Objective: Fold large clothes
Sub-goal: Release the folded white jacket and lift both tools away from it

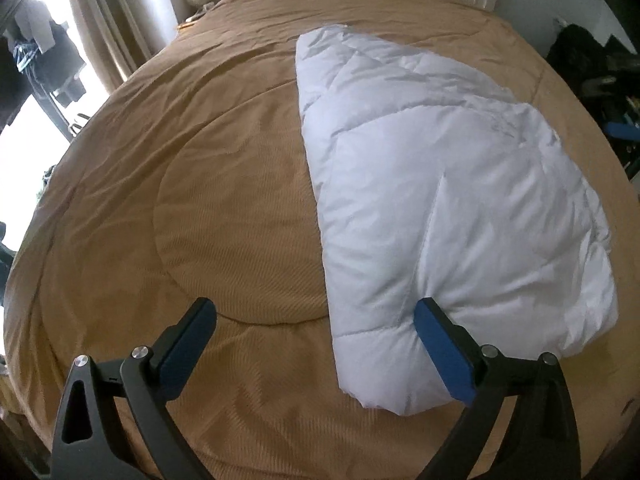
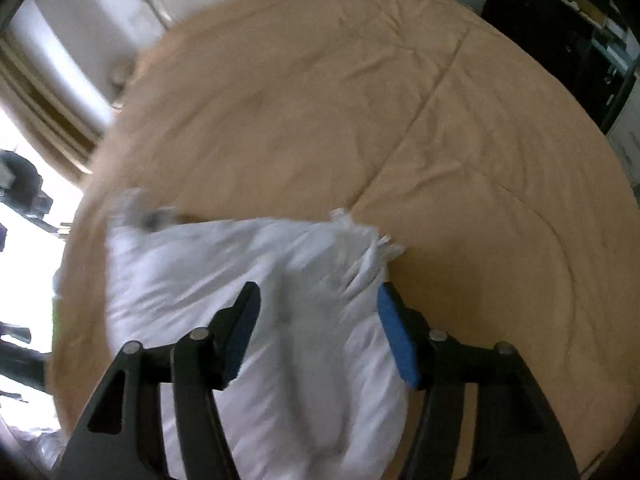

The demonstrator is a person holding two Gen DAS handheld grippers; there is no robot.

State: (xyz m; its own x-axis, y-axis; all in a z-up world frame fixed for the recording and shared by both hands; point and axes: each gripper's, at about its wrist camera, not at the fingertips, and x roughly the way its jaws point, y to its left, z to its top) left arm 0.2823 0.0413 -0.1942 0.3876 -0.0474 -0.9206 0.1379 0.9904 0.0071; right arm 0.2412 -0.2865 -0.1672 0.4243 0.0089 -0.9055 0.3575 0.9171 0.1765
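left gripper (image 1: 316, 332): jaws spread, nothing pinched, right pad at near end of white padded garment (image 1: 440, 200) | right gripper (image 2: 316, 328): jaws spread above the garment, nothing held, view blurred | garment: folded into a long bundle on tan bedspread (image 1: 200, 200) | progress: judged late, perhaps one cross-fold or tidying left

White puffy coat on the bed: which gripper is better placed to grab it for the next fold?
Probably the right gripper: its open jaws hang over the white coat. The left gripper is open mostly over the tan bedspread.
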